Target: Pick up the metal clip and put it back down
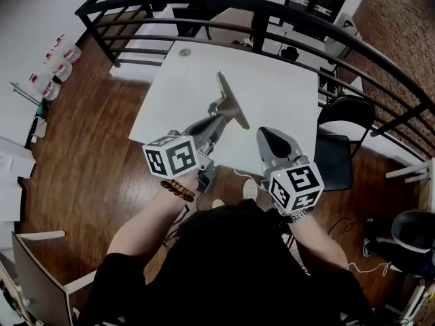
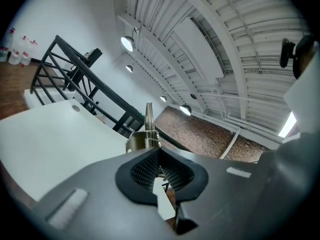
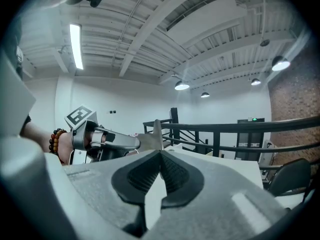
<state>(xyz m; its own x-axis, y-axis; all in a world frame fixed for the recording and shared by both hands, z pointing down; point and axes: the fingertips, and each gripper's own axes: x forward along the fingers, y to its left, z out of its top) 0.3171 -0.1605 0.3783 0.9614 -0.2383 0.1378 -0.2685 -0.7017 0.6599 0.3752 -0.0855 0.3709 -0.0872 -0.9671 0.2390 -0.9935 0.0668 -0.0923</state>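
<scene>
Far to my left, a few white jugs [image 1: 58, 56] stand at the wall on the wooden floor [image 1: 88, 134], well apart from the white tabletop [image 1: 177, 94] in front of me. My left wrist wears a string of brown beads [image 1: 178, 189], just behind the marker cube of my left gripper [image 1: 216, 111]. That gripper reaches forward over the near part of the tabletop, and its jaws are clamped on the metal clip [image 1: 231, 100]. In the left gripper view the two ribbed pads [image 2: 145, 171] pinch the clip [image 2: 146, 134] at its sprung end, so its coil sits right at the jaw tips and its long flat blade stands up past them. In the head view the blade slants away from me across the middle of the tabletop. As far as I can tell the clip is clear of the surface, carried only by the gripper. A small round fitting [image 1: 184, 52] sits in the tabletop near its far left corner. To the right of the clip, my right gripper [image 1: 268, 133] hangs over the near right part of the tabletop, close to the left one but not touching it or the clip. Its jaws are pressed together with nothing between them, as the right gripper view shows [image 3: 161, 154]; that view also looks across at the left gripper [image 3: 107, 141] with the clip [image 3: 156, 131] at its tip. A black railing [image 1: 258, 5] curves round behind the tabletop, and a black chair [image 1: 343, 124] stands just beside its right edge.
</scene>
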